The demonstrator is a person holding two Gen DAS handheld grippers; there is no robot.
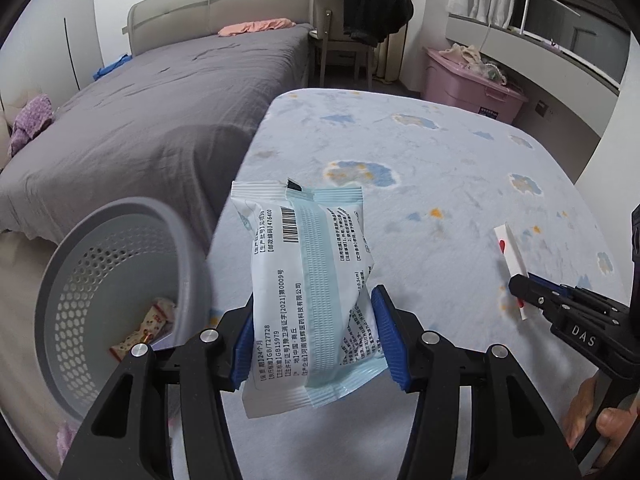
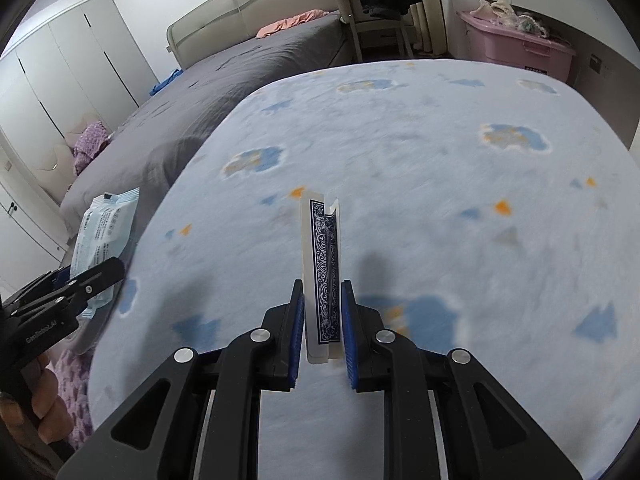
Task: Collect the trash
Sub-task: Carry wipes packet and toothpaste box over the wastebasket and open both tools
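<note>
1. Left gripper (image 1: 314,332) clamps a crinkly, pillow-shaped plastic packet (image 1: 308,280) over the mattress's left edge.
2. Right gripper (image 2: 322,320) pinches thin folded playing cards (image 2: 326,272).
3. The perforated grey basket (image 1: 80,300) holds a wrapper (image 1: 144,330).

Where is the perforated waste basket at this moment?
In the left wrist view, the grey basket sits lower left, beside the patterned table, left of the packet in the left gripper.

I see soft, even indoor light with faint shadows under both tools. My right view smears with motion blur across the patterned bed cover (image 2: 440,168); fisheye bending and dark vignetting crowd every corner.
</note>
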